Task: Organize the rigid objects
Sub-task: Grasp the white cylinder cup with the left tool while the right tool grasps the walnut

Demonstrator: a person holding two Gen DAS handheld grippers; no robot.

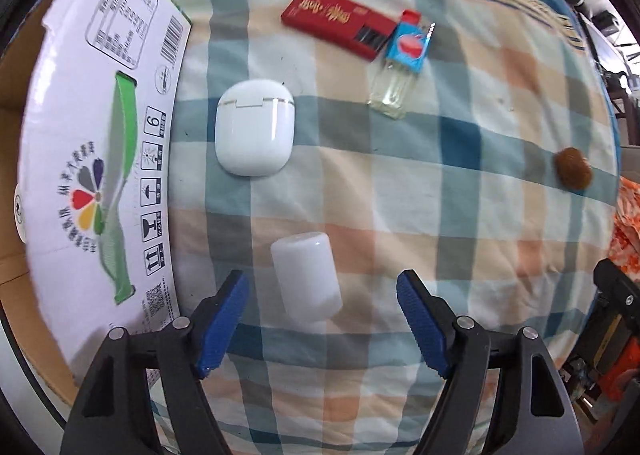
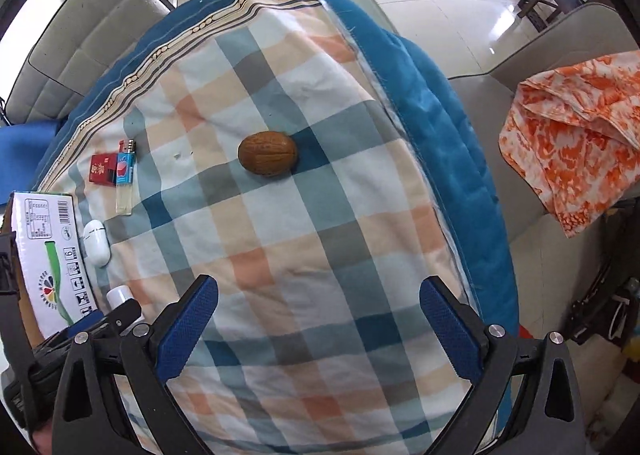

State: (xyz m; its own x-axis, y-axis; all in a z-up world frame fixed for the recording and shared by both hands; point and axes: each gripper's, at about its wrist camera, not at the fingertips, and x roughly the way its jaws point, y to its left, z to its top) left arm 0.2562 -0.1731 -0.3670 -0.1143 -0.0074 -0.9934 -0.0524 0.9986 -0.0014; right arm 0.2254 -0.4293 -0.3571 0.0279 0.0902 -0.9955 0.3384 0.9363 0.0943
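The left tongs (image 1: 323, 315) hang spread around the white cylinder (image 1: 306, 279) on the checked bedspread (image 1: 400, 183), pads clear of it. Judged step: grasping it for the cardboard box (image 1: 100, 143) just left. Next: close squarely. The right tongs (image 2: 318, 319) gape empty, the walnut (image 2: 267, 153) well ahead.

Black angular gripper arms, silver round screws, ribbed blue fingers (image 1: 222, 329), seemingly rubber-padded
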